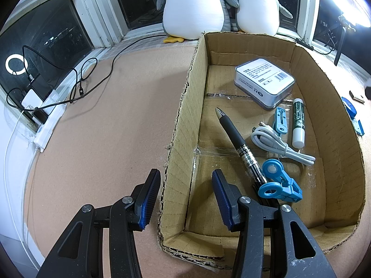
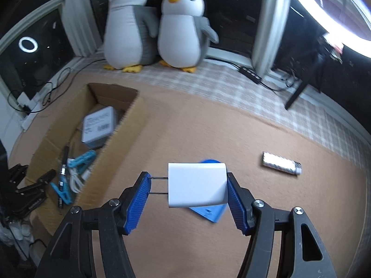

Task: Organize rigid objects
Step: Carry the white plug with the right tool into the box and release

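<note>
On the tan worktop (image 2: 208,120) in front of two plush penguins (image 2: 157,30), my right tool (image 2: 188,186) grips a white charger (image 2: 197,185) by its prongs and far end, above a blue clip (image 2: 206,213). My left tool (image 1: 185,197) gapes empty, straddling the box (image 1: 180,120) wall; inside lie a pen (image 1: 236,143), cable (image 1: 278,143), glue stick (image 1: 298,122) and tin (image 1: 264,81).

The left wrist view looks down from close above the near left corner of the cardboard box (image 1: 259,120), facing the penguin toys (image 1: 197,7). The right wrist view sits right of the box, higher, facing likewise. Both share box and penguins.
</note>
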Action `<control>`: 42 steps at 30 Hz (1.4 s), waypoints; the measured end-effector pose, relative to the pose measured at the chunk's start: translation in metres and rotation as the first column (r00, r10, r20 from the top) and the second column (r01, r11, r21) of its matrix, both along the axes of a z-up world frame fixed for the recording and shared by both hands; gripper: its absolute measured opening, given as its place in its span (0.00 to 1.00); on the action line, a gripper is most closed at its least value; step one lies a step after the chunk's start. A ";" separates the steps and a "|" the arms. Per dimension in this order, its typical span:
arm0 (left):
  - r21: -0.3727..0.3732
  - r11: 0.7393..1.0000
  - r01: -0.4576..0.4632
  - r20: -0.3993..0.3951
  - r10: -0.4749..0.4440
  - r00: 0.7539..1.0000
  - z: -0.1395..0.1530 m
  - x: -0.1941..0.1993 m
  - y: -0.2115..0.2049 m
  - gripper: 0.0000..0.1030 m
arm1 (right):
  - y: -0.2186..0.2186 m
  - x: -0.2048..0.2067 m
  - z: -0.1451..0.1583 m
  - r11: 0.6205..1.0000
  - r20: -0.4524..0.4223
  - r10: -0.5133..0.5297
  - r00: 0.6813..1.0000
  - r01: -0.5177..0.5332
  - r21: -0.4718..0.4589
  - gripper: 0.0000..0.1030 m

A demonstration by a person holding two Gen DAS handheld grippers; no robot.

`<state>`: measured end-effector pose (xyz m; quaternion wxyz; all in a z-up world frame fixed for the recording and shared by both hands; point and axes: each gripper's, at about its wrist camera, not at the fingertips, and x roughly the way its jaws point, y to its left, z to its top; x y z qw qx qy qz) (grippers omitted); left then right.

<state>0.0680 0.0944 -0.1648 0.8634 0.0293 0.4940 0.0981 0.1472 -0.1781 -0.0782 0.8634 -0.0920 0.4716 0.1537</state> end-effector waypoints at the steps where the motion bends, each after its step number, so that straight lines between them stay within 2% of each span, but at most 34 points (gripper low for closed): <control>1: 0.001 1.000 0.001 0.000 -0.001 1.000 0.000 0.000 0.000 0.49 | 0.008 -0.001 0.003 1.000 0.003 0.017 1.000 -0.017 0.007 0.58; 9: -0.001 1.000 0.000 0.001 0.000 1.000 0.000 0.001 0.000 0.49 | 0.066 -0.009 0.013 0.989 0.011 0.134 0.991 -0.134 0.055 0.59; 19: -0.005 1.000 -0.002 0.003 0.002 1.000 0.000 0.002 0.000 0.49 | 0.124 -0.024 0.001 0.969 -0.008 0.244 0.970 -0.244 0.045 0.59; 27: -0.006 1.000 -0.003 0.003 0.003 1.000 0.000 0.002 0.000 0.49 | 0.143 -0.031 -0.014 0.962 -0.033 0.274 0.961 -0.273 0.023 0.59; 42: -0.004 1.000 -0.001 0.003 0.001 1.000 -0.001 0.002 0.000 0.49 | 0.146 -0.033 -0.018 0.961 -0.041 0.276 0.960 -0.276 0.008 0.60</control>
